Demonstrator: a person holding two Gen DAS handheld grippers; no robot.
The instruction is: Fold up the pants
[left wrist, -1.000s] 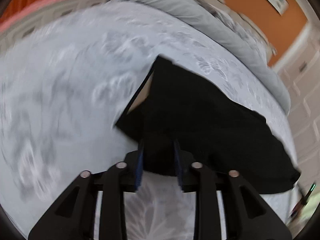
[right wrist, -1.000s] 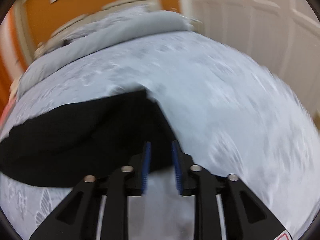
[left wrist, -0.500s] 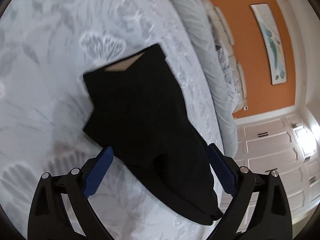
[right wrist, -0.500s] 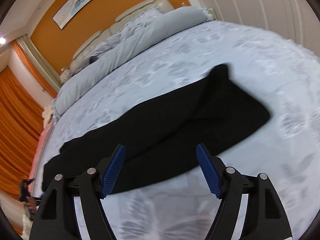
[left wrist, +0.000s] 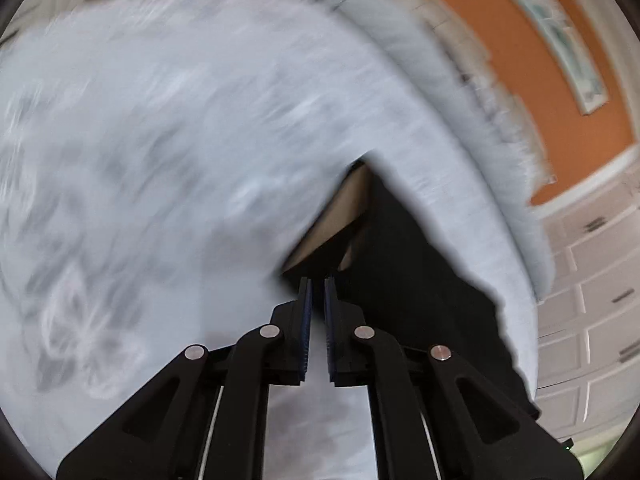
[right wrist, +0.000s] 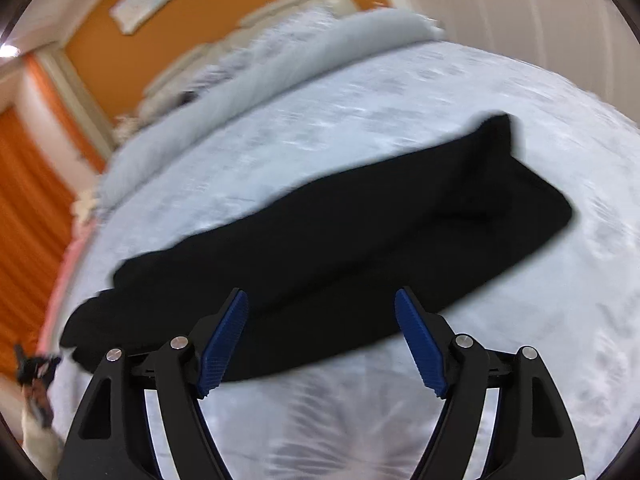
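Observation:
Black pants (right wrist: 340,248) lie folded lengthwise on a pale blue bedspread (right wrist: 460,92), stretching from lower left to upper right in the right wrist view. My right gripper (right wrist: 320,312) is open and empty, just above the near edge of the pants. In the left wrist view the pants (left wrist: 412,280) run to the lower right, with a tan lining (left wrist: 340,216) showing at the waist end. My left gripper (left wrist: 317,286) is shut at the edge of the waist end; the blur hides whether fabric is pinched.
A rolled grey duvet (right wrist: 280,68) and pillows lie along the headboard under an orange wall. White wardrobe doors (left wrist: 600,280) stand beyond the bed's right side. Orange curtains (right wrist: 24,208) hang on the left.
My left gripper has closed from wide open and moved to the waist edge of the pants. My right gripper stays open and has shifted slightly over the pants.

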